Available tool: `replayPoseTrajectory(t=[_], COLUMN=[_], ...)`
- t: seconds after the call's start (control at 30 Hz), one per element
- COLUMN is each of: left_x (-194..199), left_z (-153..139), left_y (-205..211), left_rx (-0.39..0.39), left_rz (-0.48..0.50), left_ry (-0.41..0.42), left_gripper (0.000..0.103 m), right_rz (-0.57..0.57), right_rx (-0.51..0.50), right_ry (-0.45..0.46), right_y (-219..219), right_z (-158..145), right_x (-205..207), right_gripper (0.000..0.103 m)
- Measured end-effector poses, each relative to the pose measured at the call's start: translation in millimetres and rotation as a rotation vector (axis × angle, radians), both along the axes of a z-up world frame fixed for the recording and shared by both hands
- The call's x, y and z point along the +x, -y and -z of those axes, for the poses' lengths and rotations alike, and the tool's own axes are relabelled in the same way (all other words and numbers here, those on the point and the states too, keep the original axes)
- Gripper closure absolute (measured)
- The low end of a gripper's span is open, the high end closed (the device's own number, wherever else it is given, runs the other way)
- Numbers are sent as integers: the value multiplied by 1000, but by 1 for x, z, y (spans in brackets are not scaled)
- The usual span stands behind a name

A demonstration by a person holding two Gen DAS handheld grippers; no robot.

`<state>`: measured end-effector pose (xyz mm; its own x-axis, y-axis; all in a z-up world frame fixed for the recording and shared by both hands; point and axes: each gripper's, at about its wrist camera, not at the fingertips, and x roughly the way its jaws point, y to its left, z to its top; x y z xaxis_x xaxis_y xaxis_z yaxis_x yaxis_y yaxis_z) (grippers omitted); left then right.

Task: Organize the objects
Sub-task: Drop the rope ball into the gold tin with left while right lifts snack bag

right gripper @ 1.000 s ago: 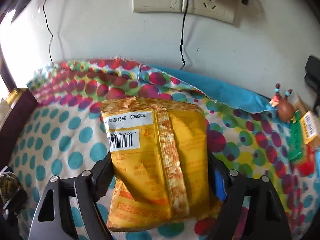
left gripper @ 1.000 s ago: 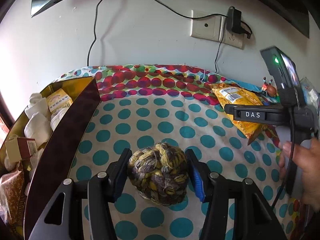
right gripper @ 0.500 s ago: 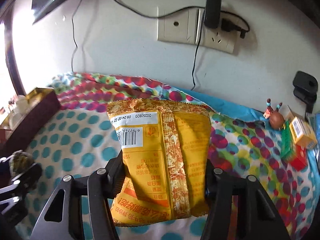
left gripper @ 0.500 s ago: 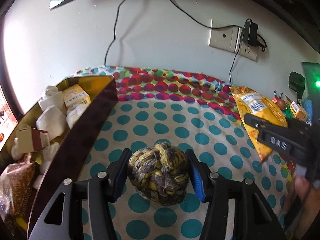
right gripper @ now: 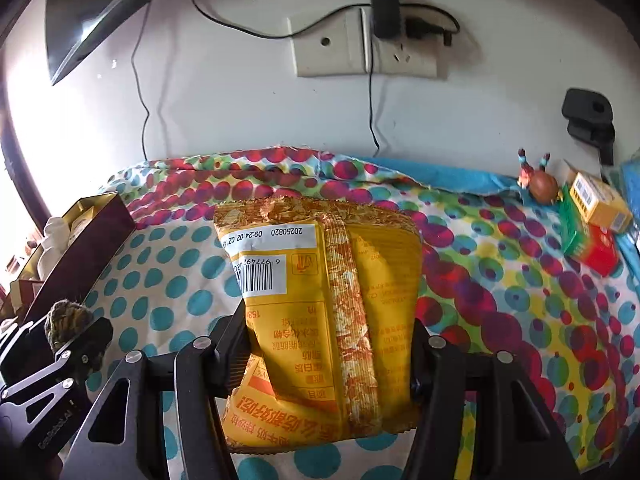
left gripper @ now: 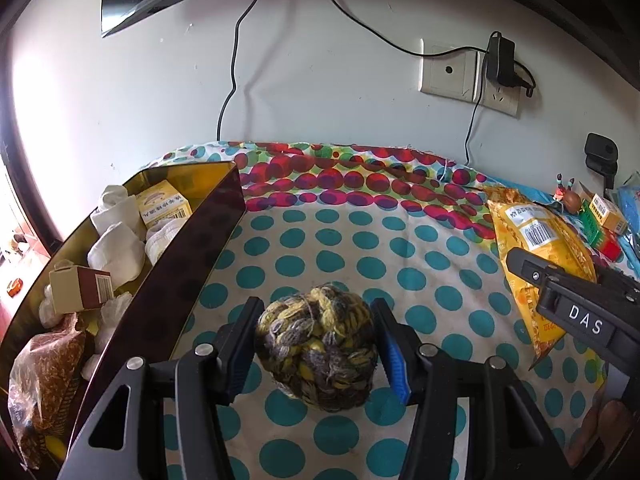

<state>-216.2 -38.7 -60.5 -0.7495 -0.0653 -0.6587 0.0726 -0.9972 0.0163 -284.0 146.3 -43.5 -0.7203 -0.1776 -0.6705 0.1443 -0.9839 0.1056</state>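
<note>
My left gripper (left gripper: 316,336) is shut on a yellow-and-grey yarn ball (left gripper: 318,346) and holds it above the polka-dot cloth, just right of the dark open box (left gripper: 188,264). My right gripper (right gripper: 328,344) is shut on a yellow snack bag (right gripper: 320,300), held lifted off the cloth. The bag (left gripper: 532,248) and right gripper also show at the right of the left wrist view. The yarn ball (right gripper: 66,318) shows at the left of the right wrist view.
The box holds white rolls (left gripper: 116,252), small cartons (left gripper: 164,204) and a brown packet (left gripper: 44,372). Small boxes (right gripper: 596,200), a red-green pack (right gripper: 588,244) and a figurine (right gripper: 538,184) sit at the right. The wall behind has sockets (right gripper: 364,48) and hanging cables.
Both grippers have risen and pulled back with their loads; the snack bag is now off the cloth. The right gripper sits lower in the left wrist view.
</note>
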Motion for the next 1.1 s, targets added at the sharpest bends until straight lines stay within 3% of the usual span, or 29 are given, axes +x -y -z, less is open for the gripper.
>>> replayPoseTrajectory(t=[0.13,0.27,0.37,0.47,0.73,1.1], left_x=[5,14,24,31,46,22], left_z=[-10,-46,-73,-83,-61,-21], left_y=[6,27,58,96,164,171], left_rx=[-28,-43,-38,-36,-13,26], left_rz=[-14,-55,-114,-195,-314,-299], left_ry=[-14,-62,-88,-64,79,205], left_gripper=[47,47,47,47,47,49], right_rz=[-1,-14,-22,-27,-49,-57], right_rx=[0,12,13,8,10,4], right_ry=[14,17,22,27,33,48], right_y=[0,4,5,5,9,9], right_z=[2,3,4,4,5,6], right_x=[-2,-2,-2,-3,-4,-6], right_gripper=[47,46,46,45,45,44])
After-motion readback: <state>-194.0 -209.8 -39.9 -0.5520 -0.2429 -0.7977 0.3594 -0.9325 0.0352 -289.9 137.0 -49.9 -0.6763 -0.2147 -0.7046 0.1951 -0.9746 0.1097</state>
